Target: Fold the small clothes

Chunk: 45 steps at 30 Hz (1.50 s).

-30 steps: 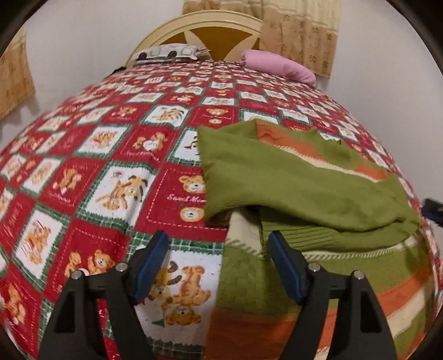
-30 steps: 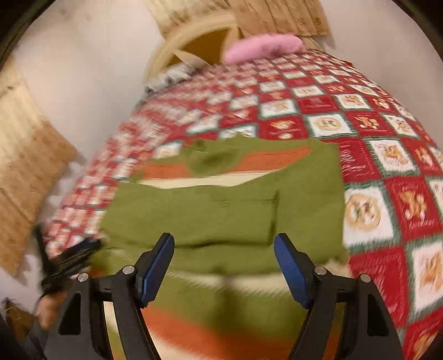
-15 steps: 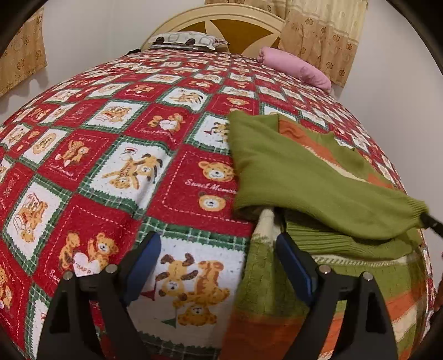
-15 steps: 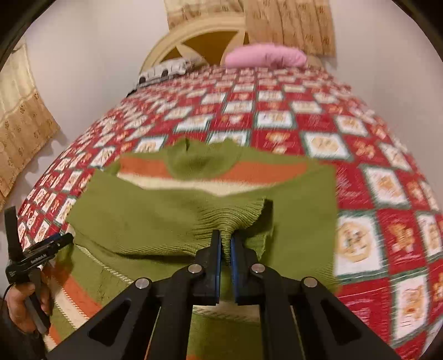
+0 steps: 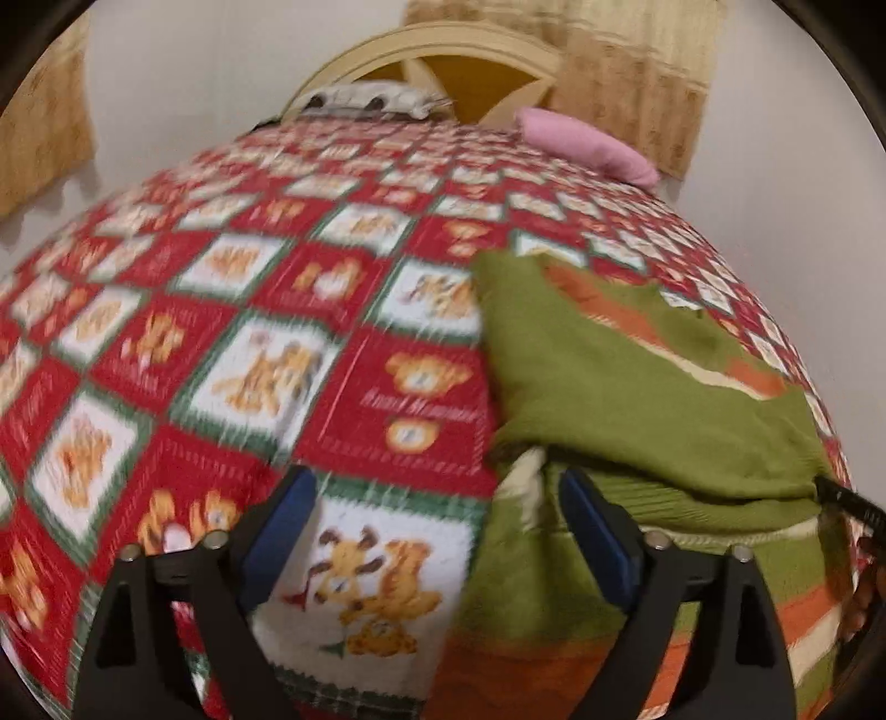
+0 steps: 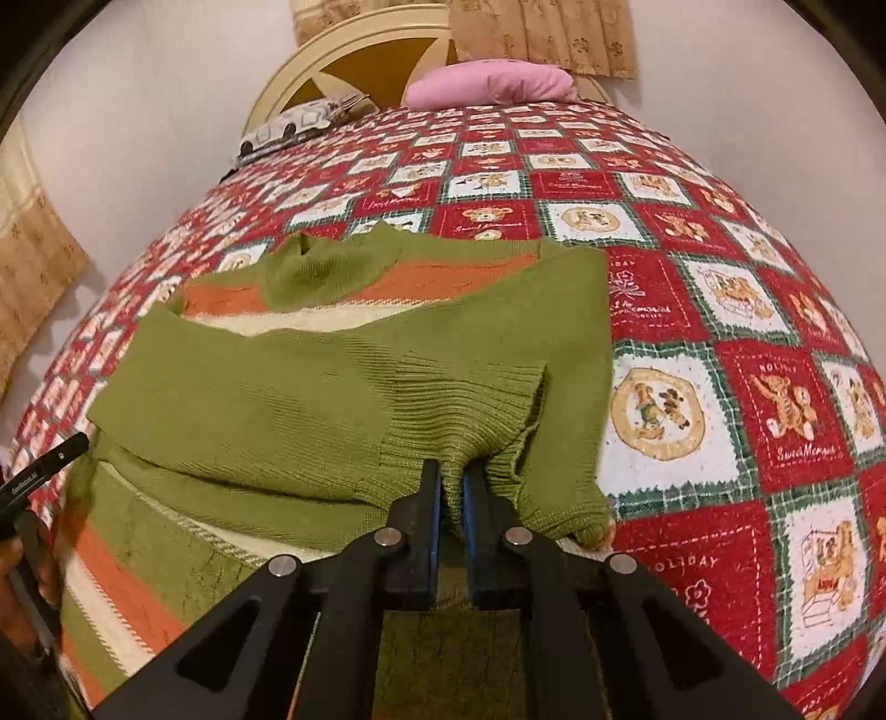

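Note:
A green sweater with orange and cream stripes (image 6: 310,387) lies on the bed, its sleeves folded across the body. My right gripper (image 6: 451,487) is shut on the ribbed cuff of the green sleeve (image 6: 476,421) and holds it just above the sweater's body. My left gripper (image 5: 437,531) is open and empty, low over the quilt at the sweater's left edge (image 5: 498,554). The sweater also shows in the left wrist view (image 5: 637,410). The right gripper's tip shows at that view's right edge (image 5: 847,498).
The bed has a red, white and green bear-print quilt (image 6: 720,332). A pink pillow (image 6: 493,83) and a patterned pillow (image 6: 299,124) lie by the cream headboard (image 6: 354,61). Walls and beige curtains (image 6: 542,33) surround the bed.
My right gripper went from open to shut on the sleeve cuff and has lifted it slightly. My left gripper stays open and has shifted a little; its view is blurred.

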Each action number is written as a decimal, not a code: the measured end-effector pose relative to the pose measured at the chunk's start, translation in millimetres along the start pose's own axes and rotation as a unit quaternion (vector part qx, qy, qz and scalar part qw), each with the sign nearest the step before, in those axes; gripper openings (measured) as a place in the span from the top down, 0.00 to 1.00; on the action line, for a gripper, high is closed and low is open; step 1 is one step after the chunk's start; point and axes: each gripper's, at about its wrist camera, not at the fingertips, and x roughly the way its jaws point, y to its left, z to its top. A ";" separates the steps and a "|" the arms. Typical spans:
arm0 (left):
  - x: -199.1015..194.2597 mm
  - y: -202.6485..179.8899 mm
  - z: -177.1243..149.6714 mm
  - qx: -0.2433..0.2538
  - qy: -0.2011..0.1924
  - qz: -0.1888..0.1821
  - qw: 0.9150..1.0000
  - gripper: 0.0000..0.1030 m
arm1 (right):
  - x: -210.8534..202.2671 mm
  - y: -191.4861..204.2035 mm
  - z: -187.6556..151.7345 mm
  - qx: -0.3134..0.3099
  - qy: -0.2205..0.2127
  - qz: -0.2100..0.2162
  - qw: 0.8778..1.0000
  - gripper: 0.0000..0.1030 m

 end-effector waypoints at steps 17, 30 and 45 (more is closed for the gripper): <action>24.0 26.8 1.2 -0.041 0.050 0.051 0.997 0.00 | -11.6 7.4 -10.4 -0.016 -0.022 -0.011 1.000 0.54; 14.7 -5.5 28.5 -0.010 -0.011 0.034 0.999 0.00 | -18.8 22.0 13.3 -0.023 -0.042 0.065 0.997 0.54; 43.0 13.4 14.9 -0.041 0.033 0.073 0.996 0.00 | -3.9 -55.8 26.5 0.074 -0.021 -0.051 0.996 0.54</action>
